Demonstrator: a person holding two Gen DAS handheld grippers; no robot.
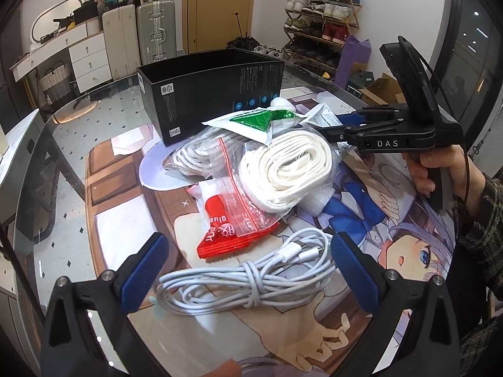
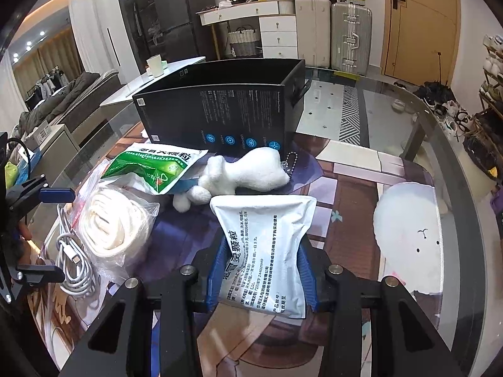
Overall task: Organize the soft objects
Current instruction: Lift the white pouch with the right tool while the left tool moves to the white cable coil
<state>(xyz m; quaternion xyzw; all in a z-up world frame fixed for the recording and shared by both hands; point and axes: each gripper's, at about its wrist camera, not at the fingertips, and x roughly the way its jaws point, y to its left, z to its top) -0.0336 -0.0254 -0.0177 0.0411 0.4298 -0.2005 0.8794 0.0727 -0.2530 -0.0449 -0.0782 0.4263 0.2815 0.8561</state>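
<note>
With the right gripper (image 2: 262, 270) clamped on the white medicine sachet (image 2: 267, 245) just above the printed mat (image 2: 352, 188) and the left gripper (image 1: 248, 270) gaping over the white cable (image 1: 251, 279), the sachet wants lifting clear of the plush toy (image 2: 242, 172) into the open black box (image 2: 220, 106) behind.

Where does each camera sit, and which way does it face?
Left wrist: on the left gripper, open, angled down at a white cable; the right gripper and a hand show.
Right wrist: on the right gripper, shut on a white sachet, facing the plush toy.
Both views share the black box and the green sachet.
</note>
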